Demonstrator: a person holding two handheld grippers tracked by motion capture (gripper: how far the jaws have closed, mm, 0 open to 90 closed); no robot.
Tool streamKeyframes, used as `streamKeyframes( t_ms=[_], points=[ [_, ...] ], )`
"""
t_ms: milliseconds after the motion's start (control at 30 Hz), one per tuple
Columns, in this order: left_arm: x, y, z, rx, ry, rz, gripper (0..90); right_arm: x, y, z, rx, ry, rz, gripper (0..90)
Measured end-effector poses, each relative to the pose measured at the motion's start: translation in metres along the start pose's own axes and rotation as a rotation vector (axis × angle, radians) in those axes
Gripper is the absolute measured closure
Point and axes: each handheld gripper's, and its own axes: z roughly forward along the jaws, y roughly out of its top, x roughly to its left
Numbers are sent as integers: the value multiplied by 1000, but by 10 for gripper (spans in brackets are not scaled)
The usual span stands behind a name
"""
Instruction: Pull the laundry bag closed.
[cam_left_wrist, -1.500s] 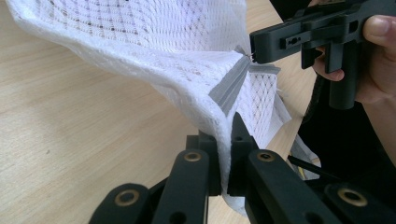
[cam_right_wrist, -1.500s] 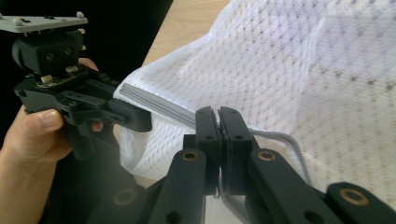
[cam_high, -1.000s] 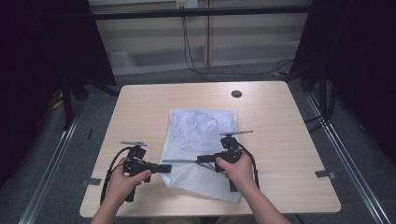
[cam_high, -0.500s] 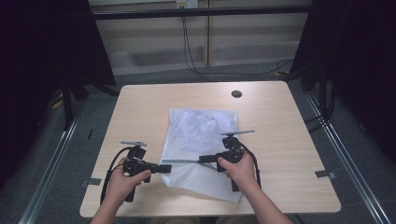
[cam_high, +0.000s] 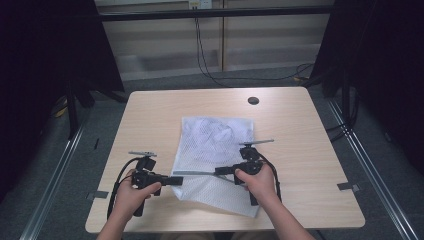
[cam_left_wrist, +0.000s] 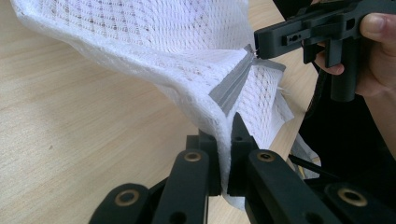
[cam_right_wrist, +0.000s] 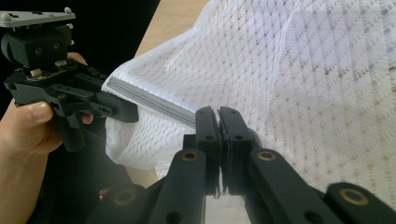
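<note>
Lying flat on the table (cam_high: 150, 115), just below centre, toward 6 o'clock: a white mesh bag (cam_high: 215, 145) with a grey zipper (cam_high: 200, 173) stretched across its near part. Gripping the bag's edge at the zipper's 9 o'clock end: the left tongs (cam_high: 177, 180), clamped narrow on the mesh, seen close in the left gripper view (cam_left_wrist: 227, 154) with white fabric pinched between the black jaws. Pinching the zipper at its 3 o'clock end: the right tongs (cam_high: 220, 170), jaws pressed together on the grey strip, as in the right gripper view (cam_right_wrist: 219, 122). Rising slightly off the table between the two: the zipper line, pulled taut. Holding each gripper: the left hand (cam_high: 131, 192) at 7 o'clock and the right hand (cam_high: 260, 181) at 5 o'clock of the table. Sitting near the far edge at 1 o'clock: a small dark round disc (cam_high: 253, 100), well apart from the bag.
</note>
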Motion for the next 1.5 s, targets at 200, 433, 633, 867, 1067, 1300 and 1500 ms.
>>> streamKeyframes(
  t_ms=[200,433,633,867,1067,1300,1500],
  points=[
    [0,0,1,8,-2,4,886,0,-1,-1,1,-1,3,872],
    [0,0,1,9,-1,0,886,-1,-1,-1,3,2,2,872],
    [0,0,1,9,-2,1,886,-1,0,-1,5,5,6,872],
    [1,0,0,4,-6,-11,886,-4,0,-5,0,-10,3,872],
    [-1,0,0,3,-5,-17,886,-5,0,-7,2,-7,6,872],
    [1,-1,-2,1,4,-13,886,-12,-1,-13,-5,-20,18,872],
    [1,0,-1,0,-2,-18,886,-13,-2,-15,-5,-20,17,872]
  ],
)
